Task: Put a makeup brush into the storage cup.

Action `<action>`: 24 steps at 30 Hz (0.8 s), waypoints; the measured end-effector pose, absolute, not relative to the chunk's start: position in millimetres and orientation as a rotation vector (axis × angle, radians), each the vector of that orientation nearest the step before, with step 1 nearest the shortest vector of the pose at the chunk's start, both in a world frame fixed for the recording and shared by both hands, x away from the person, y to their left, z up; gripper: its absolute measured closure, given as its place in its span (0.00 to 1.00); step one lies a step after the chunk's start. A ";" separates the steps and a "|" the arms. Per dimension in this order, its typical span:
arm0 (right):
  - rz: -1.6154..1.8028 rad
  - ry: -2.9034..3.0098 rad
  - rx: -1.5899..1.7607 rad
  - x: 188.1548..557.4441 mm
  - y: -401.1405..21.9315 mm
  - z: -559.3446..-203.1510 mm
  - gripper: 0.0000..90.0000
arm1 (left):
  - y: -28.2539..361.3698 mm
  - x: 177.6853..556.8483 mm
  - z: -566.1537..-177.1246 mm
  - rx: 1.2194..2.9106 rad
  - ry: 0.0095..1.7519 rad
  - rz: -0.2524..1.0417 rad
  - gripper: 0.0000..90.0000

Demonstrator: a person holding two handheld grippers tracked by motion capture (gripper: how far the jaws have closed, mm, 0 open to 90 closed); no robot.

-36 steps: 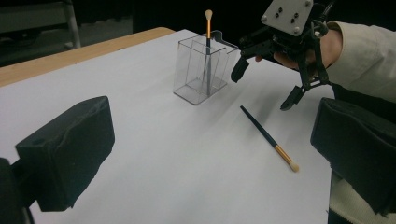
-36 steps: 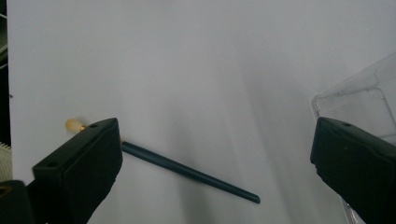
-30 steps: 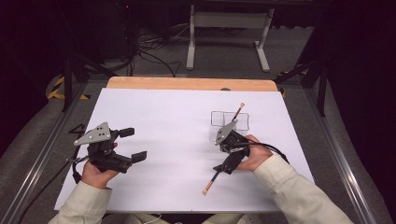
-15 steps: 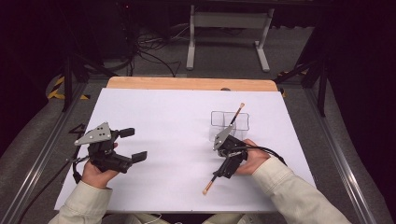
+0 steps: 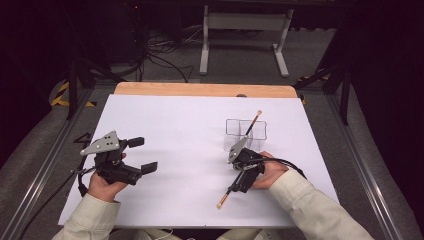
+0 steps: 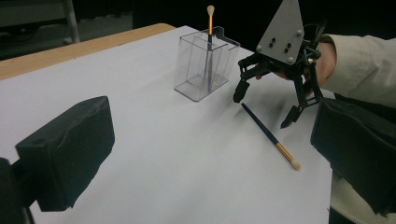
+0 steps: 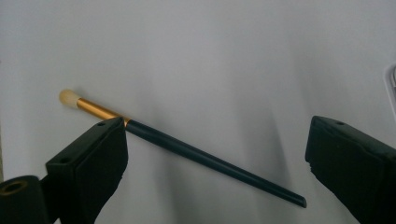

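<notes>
A dark-handled brush (image 5: 225,197) with a gold ferrule and pale tip lies flat on the white sheet (image 5: 180,130), seen close up as the brush (image 7: 187,149). My right gripper (image 5: 239,181) hangs open just over it, one jaw on each side of the handle (image 6: 271,136), not touching; its own view has the gripper (image 7: 219,163) straddling the handle. A clear plastic holder (image 5: 246,129) stands just beyond, with a second brush (image 6: 210,28) upright in it. My left gripper (image 5: 142,155) is open at the left, holding nothing, apart from both brushes.
The white sheet covers a wooden table whose far edge (image 5: 200,89) shows bare wood. Metal rails run along both sides. Cables and a grey stand's legs (image 5: 240,45) lie on the dark floor beyond. Open sheet lies between my two grippers.
My right gripper has come down and slightly nearer over the lying brush. The left gripper and both brushes have stayed put.
</notes>
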State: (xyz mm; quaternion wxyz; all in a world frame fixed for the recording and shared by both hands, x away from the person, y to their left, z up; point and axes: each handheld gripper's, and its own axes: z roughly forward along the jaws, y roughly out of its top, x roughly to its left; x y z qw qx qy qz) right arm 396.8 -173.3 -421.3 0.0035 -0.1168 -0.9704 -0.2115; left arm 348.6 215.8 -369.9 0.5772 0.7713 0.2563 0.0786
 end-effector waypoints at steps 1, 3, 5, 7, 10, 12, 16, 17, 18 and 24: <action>-0.658 -3.039 -0.371 396.8 -173.3 -422.2 0.08 | 216.2 348.7 -369.6 1.806 0.597 0.185 0.01; -0.657 -3.038 -0.367 397.0 -173.3 -422.8 0.08 | 216.4 348.7 -369.5 1.805 0.597 0.183 0.01; -0.645 -3.033 -0.366 397.0 -173.1 -423.7 0.10 | 216.5 348.5 -369.7 1.799 0.603 0.181 0.01; -0.631 -3.031 -0.351 396.8 -172.6 -424.5 0.11 | 217.0 349.2 -369.9 1.803 0.602 0.181 0.01; -0.625 -3.036 -0.349 396.5 -171.9 -425.5 0.11 | 217.0 349.4 -370.4 1.797 0.606 0.177 0.01; -0.623 -3.039 -0.353 396.5 -171.3 -426.1 0.12 | 217.3 349.4 -370.3 1.799 0.606 0.175 0.01; -0.610 -3.034 -0.352 397.0 -171.5 -426.8 0.14 | 217.1 349.5 -370.5 1.799 0.607 0.174 0.01; -0.604 -3.032 -0.355 397.0 -171.6 -426.9 0.15 | 217.1 349.8 -370.6 1.800 0.605 0.175 0.01; -0.602 -3.030 -0.354 397.2 -171.7 -427.1 0.15 | 216.9 350.0 -370.9 1.800 0.602 0.173 0.01; -0.570 -3.033 -0.334 396.2 -171.2 -428.4 0.19 | 216.3 350.4 -371.3 1.803 0.603 0.170 0.01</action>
